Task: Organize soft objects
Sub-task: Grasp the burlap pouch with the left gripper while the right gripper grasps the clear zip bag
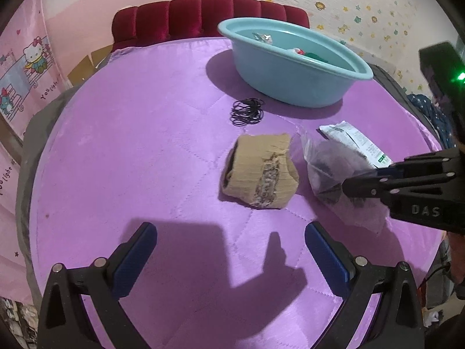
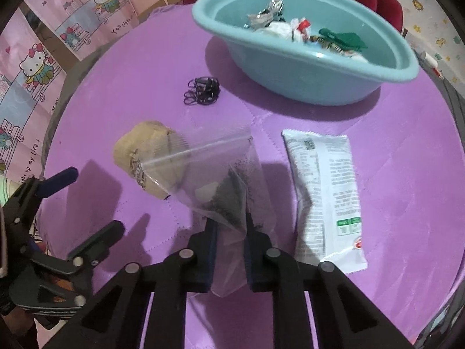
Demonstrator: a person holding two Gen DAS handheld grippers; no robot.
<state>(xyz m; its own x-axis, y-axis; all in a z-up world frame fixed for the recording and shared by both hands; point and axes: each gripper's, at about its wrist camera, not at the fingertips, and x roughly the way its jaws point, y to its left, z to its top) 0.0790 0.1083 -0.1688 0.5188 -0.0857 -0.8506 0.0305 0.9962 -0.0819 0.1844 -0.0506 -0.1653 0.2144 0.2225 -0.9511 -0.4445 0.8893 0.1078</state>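
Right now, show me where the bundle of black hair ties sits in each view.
Left wrist view: the black hair ties lie centre, just left of and below the teal basin.
Right wrist view: the hair ties lie upper left of centre, left of the basin.
Shared landmark: the basin.

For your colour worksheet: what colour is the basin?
Light teal basin, clearest in the right wrist view.

Our right gripper (image 2: 229, 226) points steeply down, its fingers (image 2: 209, 234) drawn close together and pinching the lower end of a clear plastic bag (image 2: 215, 171). Our left gripper (image 1: 231, 241) also tilts downward, its blue-padded fingers (image 1: 136, 257) spread wide with nothing between them, hovering over the bed (image 1: 145, 145) near its close edge.
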